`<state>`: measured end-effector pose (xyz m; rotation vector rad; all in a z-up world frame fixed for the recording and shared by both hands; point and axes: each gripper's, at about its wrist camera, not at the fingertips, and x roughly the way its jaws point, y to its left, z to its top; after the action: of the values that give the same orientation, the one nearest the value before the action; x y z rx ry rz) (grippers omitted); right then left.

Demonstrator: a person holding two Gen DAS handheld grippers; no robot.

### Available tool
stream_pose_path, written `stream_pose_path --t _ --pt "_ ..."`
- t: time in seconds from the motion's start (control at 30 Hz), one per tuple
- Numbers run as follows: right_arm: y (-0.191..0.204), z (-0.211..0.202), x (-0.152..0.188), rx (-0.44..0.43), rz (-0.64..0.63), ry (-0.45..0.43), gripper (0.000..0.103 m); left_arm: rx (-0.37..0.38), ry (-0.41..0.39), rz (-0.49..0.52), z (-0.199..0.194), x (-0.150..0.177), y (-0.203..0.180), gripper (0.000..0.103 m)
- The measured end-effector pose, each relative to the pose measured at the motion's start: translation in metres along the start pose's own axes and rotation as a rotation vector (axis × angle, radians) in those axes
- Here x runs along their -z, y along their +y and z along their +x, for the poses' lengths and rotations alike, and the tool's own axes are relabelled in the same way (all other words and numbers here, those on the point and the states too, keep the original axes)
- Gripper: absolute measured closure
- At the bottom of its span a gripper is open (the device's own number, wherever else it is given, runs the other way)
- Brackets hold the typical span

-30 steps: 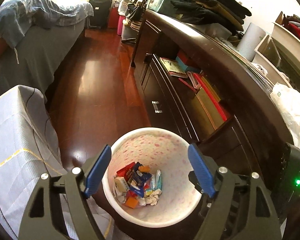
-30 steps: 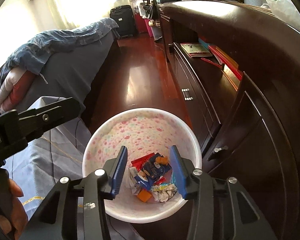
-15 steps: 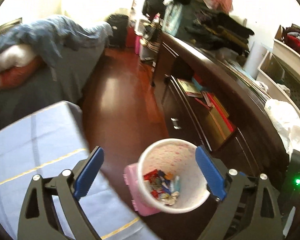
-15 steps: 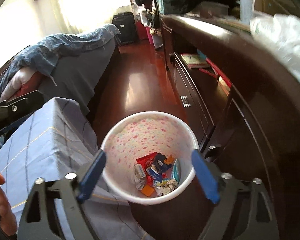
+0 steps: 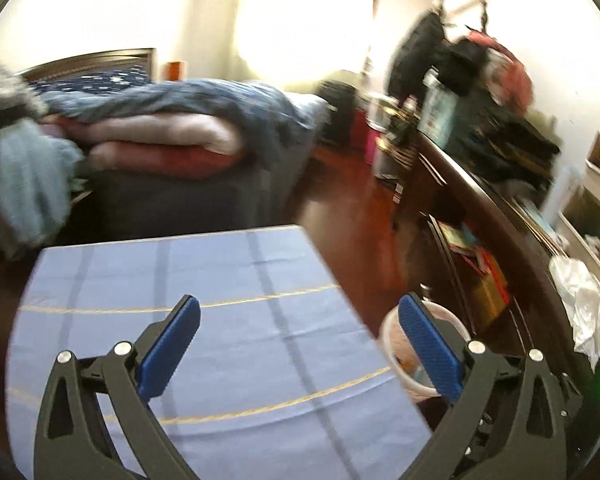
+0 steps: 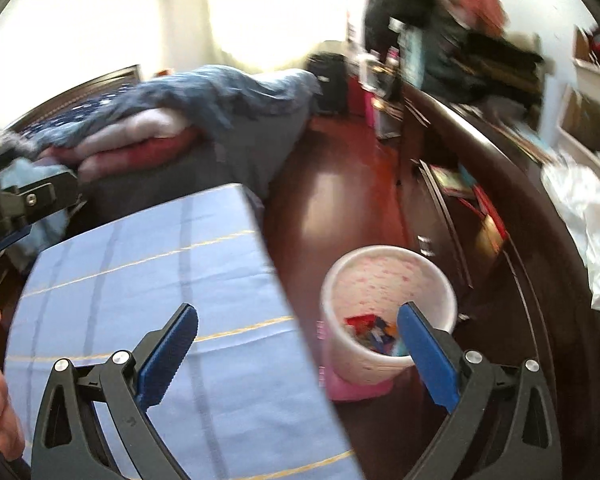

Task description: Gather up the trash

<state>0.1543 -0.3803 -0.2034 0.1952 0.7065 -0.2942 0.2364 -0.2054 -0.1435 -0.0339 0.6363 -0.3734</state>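
A white bin with pink spots (image 6: pixel 384 280) stands on the floor right of the table, with several colourful wrappers (image 6: pixel 370 330) at its bottom. It also shows in the left wrist view (image 5: pixel 396 344), partly hidden by a fingertip. My left gripper (image 5: pixel 300 348) is open and empty above the blue checked tablecloth (image 5: pixel 219 320). My right gripper (image 6: pixel 297 356) is open and empty, above the table's right edge (image 6: pixel 283 288), with its right fingertip over the bin. The left gripper's body shows at the left edge of the right wrist view (image 6: pixel 23 200).
A dark wooden dresser (image 6: pixel 500 208) with books on its shelf runs along the right, with a white plastic bag (image 6: pixel 580 208) on top. A bed with piled bedding (image 5: pixel 159 136) lies behind the table. Red wooden floor (image 6: pixel 332 200) runs between them. The bin stands on a pink base (image 6: pixel 356 388).
Both grippers have risen and swung left, away from over the bin to above the table. The right gripper's jaws opened wide from half closed. The views are blurred by motion.
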Motion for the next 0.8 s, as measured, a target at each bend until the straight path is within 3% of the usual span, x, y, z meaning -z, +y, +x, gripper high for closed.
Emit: stream_pose_path --t 0.3,0.43,0.57,0.7,0.8 --pt "0.095 -0.098 0.006 -0.183 -0.175 -0.154 0.004 -0.176 -0.140 -0.138 -0.143 0.012 0.088 0.003" --pt "0.124 -0.144 0.013 -0.187 -0.256 -0.231 0.003 -0.247 -0.181 -0.199 -0.205 0.023 0.113 0.003" --pt "0.142 -0.179 0.022 -0.208 -0.302 -0.301 0.003 -0.295 -0.259 -0.225 -0.265 0.039 0.123 0.003" --pt "0.149 -0.199 0.026 -0.257 -0.304 -0.312 0.003 -0.366 -0.305 -0.211 -0.306 0.051 0.120 0.003" --pt "0.148 -0.209 0.023 -0.258 -0.295 -0.318 0.003 -0.371 -0.339 -0.191 -0.330 0.060 0.116 0.003"
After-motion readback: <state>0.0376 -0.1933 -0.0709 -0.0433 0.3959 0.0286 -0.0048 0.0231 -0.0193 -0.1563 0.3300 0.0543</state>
